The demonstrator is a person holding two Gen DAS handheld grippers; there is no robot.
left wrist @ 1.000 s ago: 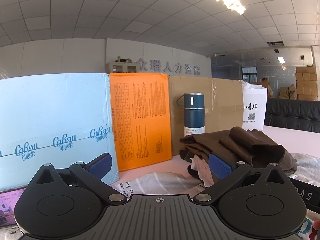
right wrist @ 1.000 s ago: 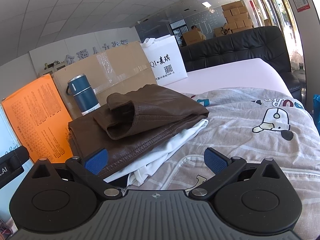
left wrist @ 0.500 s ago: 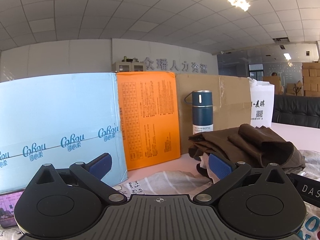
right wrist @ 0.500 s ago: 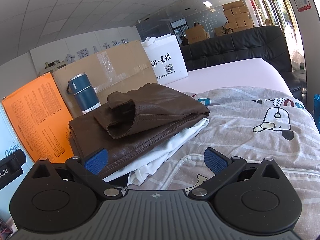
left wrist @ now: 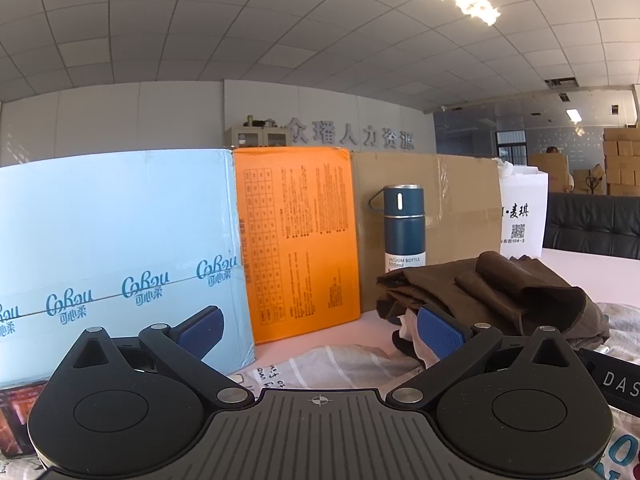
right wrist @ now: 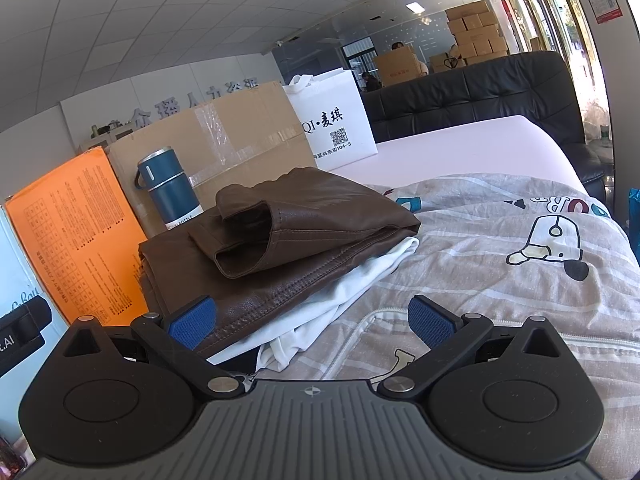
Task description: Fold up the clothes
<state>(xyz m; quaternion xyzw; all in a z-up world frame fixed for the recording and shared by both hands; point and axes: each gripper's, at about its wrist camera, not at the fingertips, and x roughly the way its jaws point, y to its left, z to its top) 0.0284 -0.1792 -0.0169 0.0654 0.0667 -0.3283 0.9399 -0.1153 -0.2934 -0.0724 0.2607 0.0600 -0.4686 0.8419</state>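
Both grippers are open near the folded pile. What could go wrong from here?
1. The brown jacket sits loosely on white clothing; nudging it may undo the fold.
2. The blue bottle stands upright close behind the pile and could get knocked over.
3. Closing jaws might also catch the cartoon-print sheet underneath.

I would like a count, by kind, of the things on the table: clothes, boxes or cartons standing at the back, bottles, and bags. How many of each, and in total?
Clothes: 2 (brown jacket, white garment under it)
Boxes or cartons: 3 (light blue box, orange box, brown carton)
Bottles: 1 (blue vacuum bottle)
Bags: 1 (white bag)
Total: 7
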